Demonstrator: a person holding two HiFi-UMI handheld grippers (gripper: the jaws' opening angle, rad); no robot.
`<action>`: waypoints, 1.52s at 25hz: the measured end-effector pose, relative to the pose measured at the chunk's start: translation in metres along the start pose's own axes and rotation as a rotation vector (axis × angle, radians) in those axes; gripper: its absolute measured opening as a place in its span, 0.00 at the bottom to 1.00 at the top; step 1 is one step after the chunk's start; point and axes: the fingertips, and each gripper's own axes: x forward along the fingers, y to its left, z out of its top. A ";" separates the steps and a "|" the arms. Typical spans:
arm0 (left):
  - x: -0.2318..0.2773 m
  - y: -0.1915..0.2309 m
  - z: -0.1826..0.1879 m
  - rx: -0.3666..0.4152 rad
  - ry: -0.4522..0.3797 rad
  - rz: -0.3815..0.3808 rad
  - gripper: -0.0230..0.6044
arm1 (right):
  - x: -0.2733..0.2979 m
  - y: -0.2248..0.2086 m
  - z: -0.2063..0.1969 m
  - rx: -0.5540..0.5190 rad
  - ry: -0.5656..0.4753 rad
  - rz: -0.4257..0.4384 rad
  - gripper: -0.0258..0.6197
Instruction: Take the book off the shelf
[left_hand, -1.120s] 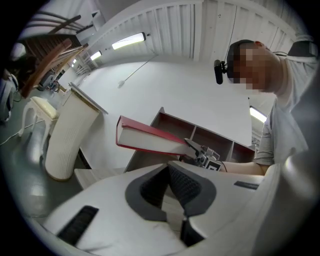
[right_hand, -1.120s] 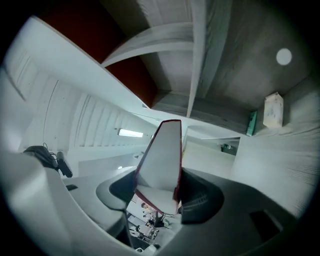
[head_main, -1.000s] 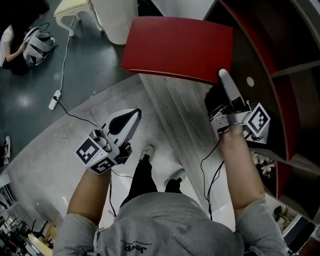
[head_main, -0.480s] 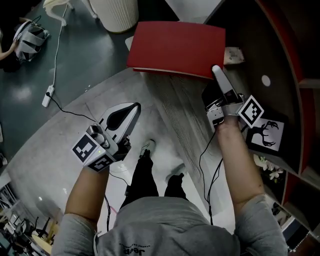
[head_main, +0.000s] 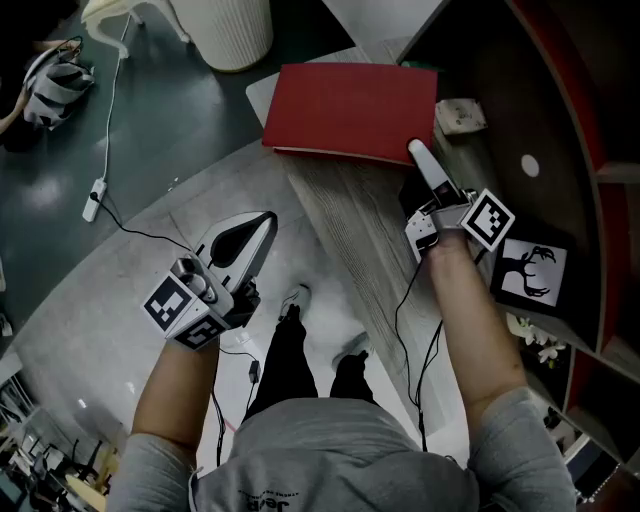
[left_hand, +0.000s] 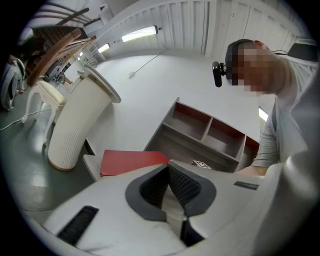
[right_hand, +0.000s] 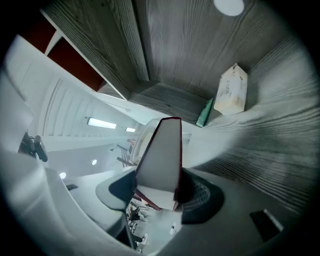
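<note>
We note the right gripper (head_main: 422, 162) clamped on the book (head_main: 350, 112) at its near corner; the book runs leftward, flat. The left gripper (head_main: 266, 220) is closed and farther off.

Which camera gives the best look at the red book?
The head view: the book shows its whole red cover from above, with the right gripper pinching its near corner. The left gripper view catches just a slice of cover beyond its jaws; the right gripper view sees only the page edge clamped between its jaws.
</note>
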 end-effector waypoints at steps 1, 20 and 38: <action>0.000 0.000 -0.001 -0.002 0.000 0.002 0.09 | 0.001 -0.004 -0.001 -0.004 0.010 -0.014 0.45; -0.008 0.004 -0.003 -0.035 -0.015 0.007 0.09 | -0.013 -0.092 -0.047 -0.028 0.275 -0.560 0.54; -0.012 -0.035 0.025 -0.004 -0.055 -0.032 0.09 | -0.039 0.012 -0.021 -0.300 0.174 -0.346 0.43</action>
